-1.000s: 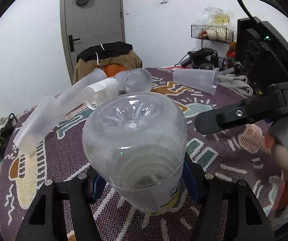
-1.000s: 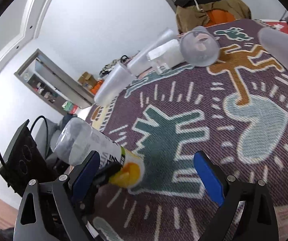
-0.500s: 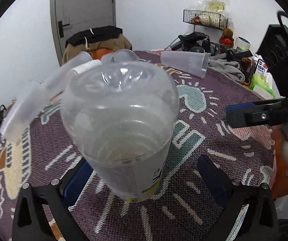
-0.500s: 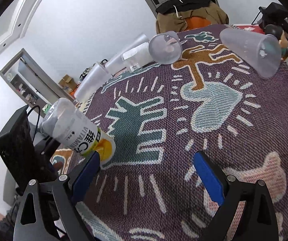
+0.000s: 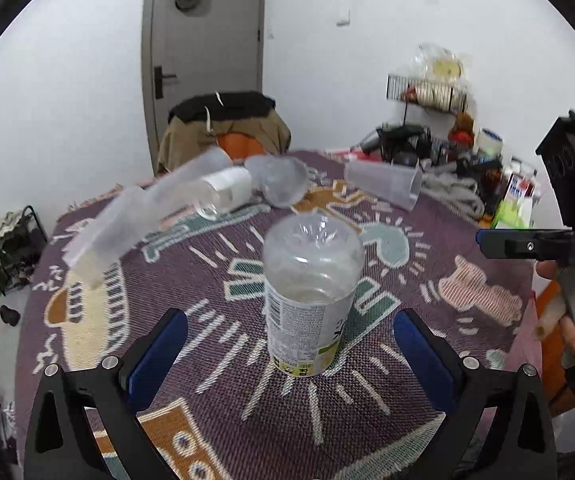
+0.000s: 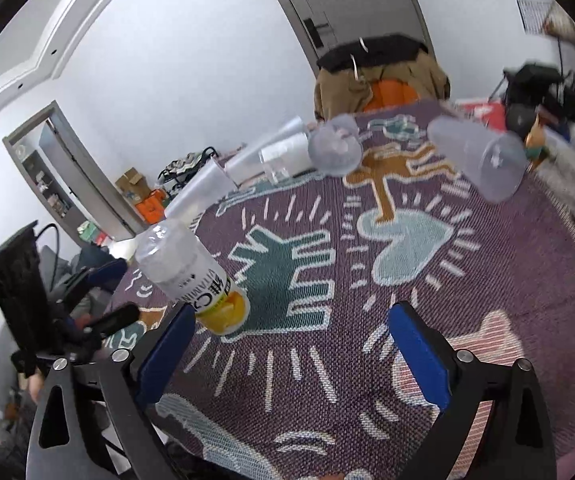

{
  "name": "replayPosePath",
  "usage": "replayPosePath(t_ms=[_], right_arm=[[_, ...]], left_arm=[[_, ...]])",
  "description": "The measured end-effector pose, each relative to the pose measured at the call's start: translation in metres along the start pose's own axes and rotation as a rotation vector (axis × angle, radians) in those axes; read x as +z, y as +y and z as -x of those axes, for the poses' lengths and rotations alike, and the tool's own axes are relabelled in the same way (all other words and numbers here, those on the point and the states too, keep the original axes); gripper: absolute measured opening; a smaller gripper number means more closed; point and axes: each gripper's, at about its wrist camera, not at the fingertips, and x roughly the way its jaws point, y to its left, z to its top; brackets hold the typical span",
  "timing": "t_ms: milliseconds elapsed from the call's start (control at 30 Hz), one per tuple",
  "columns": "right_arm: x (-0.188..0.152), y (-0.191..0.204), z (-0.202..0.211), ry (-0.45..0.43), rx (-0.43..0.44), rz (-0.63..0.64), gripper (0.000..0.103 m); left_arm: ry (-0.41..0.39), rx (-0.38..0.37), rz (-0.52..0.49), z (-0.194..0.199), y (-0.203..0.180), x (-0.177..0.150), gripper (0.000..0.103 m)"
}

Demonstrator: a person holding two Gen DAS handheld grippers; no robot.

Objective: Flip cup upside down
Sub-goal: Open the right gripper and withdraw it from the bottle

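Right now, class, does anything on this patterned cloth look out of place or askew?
Yes. The clear bottle stands upside down, base up. Behind it, several translucent cups lie toppled on their sides: a nested stack at the back left and a single cup at the back right. Nothing appears spilled. Both grippers, left and right, are open and empty.

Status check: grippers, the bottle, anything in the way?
Left gripper open, bottle free between its fingers. Right gripper open, empty. Bottle stands base-up on the cloth. Cups lie on their sides farther back, clear of it.
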Motion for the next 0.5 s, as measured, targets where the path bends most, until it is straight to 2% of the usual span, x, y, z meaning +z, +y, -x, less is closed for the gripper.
replayPosePath(t_ms=[167, 300, 500], right_arm=[[-0.004, 0.02, 0.022, -0.047, -0.049, 0.042, 0.103], [-0.011, 0.034, 0.034, -0.059, -0.084, 0.069, 0.103], [-0.03, 0.054, 0.049, -0.109, -0.138, 0.126, 0.103]], left_arm=[[-0.059, 0.042, -0.001, 0.029, -0.008, -0.006, 0.103], [-0.123, 0.057, 0.048, 0.055, -0.009, -0.016, 0.103], [-0.206, 0.157, 0.077, 0.087, -0.015, -0.033, 0.103]])
